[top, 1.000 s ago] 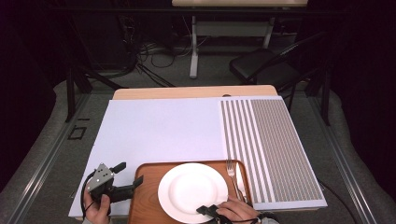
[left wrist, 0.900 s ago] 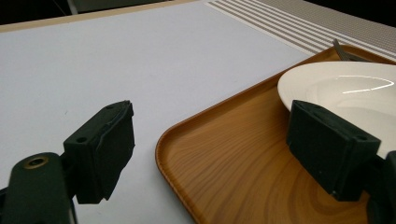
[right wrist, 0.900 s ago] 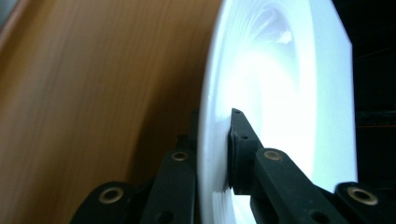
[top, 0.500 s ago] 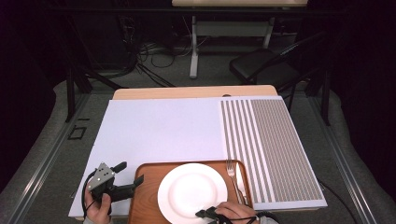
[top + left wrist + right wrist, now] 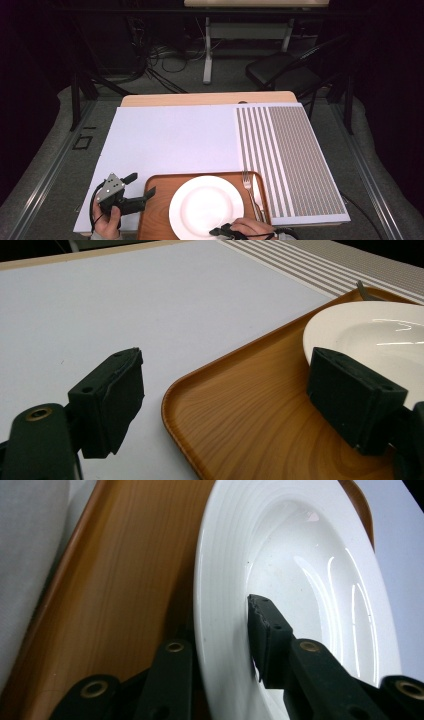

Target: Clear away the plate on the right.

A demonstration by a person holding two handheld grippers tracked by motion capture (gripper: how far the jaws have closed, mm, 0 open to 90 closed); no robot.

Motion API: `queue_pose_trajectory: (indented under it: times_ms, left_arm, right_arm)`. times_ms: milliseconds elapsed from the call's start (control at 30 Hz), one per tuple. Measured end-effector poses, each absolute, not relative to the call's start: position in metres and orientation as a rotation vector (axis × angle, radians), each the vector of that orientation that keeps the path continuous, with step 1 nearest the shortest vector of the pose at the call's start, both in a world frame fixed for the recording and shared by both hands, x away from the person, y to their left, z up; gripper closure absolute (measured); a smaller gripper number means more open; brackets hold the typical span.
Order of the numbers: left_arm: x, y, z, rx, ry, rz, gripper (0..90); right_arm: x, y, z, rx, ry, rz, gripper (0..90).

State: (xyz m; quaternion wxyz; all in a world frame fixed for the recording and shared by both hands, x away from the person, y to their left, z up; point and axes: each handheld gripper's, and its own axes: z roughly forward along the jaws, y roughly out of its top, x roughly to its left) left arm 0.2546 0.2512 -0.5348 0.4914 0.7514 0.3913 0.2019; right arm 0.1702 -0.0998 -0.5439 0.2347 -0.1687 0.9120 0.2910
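Left gripper [image 5: 140,184] sat at the left edge of the rectangular wooden tray [image 5: 157,200], held in the person's left hand [image 5: 106,223]. Its jaws stood wide apart: in the left gripper view, one pad [image 5: 112,395] was over the pale lilac table mat [image 5: 150,305], the other [image 5: 352,400] over the tray beside the plate. Position was unchanged from the frames half a second and a second before.

Round white ceramic plate [image 5: 206,206] lay in the middle of the tray, same spot as earlier.

Right gripper [image 5: 218,231] was at the plate's near rim, with the right hand [image 5: 251,228] behind it. In the right gripper view, one jaw lay over the rim's inner face [image 5: 225,580] and the other beneath it, closed on the rim. Against the earlier frames, the gripper had crept slightly left along the rim.

Metal fork [image 5: 248,192] lay along the tray's right side, unmoved; the grey striped mat [image 5: 295,160] was to its right.
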Motion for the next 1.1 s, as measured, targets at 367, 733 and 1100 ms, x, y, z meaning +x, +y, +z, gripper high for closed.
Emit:
queue_pose_trajectory:
  times_ms: [367,733,1100]
  left_arm:
    - [0.255,0.251,-0.535,1.826,0.947,0.488,15.7]
    - [0.256,0.251,-0.535,1.83,0.941,0.486,15.7]
    - [0.256,0.25,-0.535,1.829,0.941,0.488,15.7]
  right_arm:
    - [0.171,-0.1,-0.547,-0.433,2.608,0.858,62.1]
    - [0.17,-0.1,-0.545,-0.469,2.588,0.886,56.3]
    - [0.174,-0.105,-0.527,-0.381,2.61,1.102,46.3]
